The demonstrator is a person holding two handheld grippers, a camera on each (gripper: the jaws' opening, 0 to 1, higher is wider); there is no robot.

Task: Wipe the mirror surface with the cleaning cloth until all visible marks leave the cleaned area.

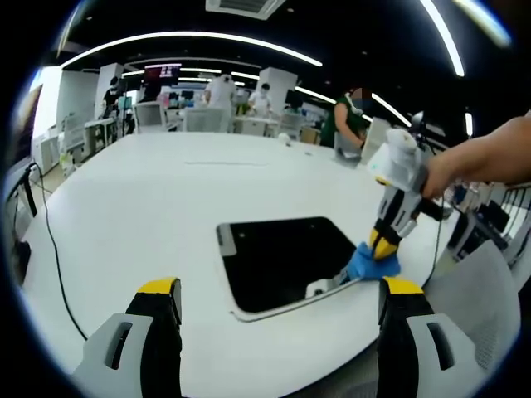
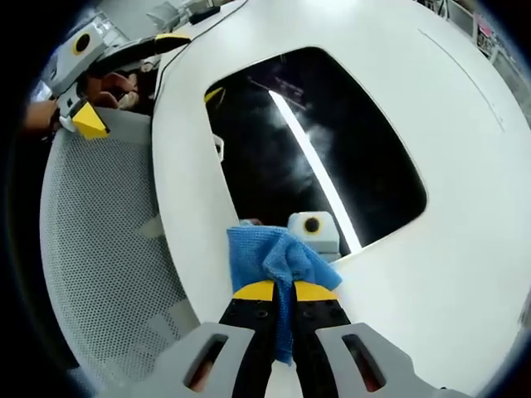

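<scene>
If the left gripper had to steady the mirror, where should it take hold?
Judging by its pose, the mirror lies flat on the table, so only its thin rim offers a grip. The near edge facing the open left gripper looks best, approached low from that side. The right gripper, shut on the cloth, occupies the corner toward the chair.

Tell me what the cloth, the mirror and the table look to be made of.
Cloth: blue, soft woven fabric, probably microfibre; it bunches and folds between the right gripper's fingers.
Mirror: glossy glass, likely; it reflects a ceiling light strip and shows hazy smears.
Table: smooth white top, perhaps laminate; material uncertain.
</scene>
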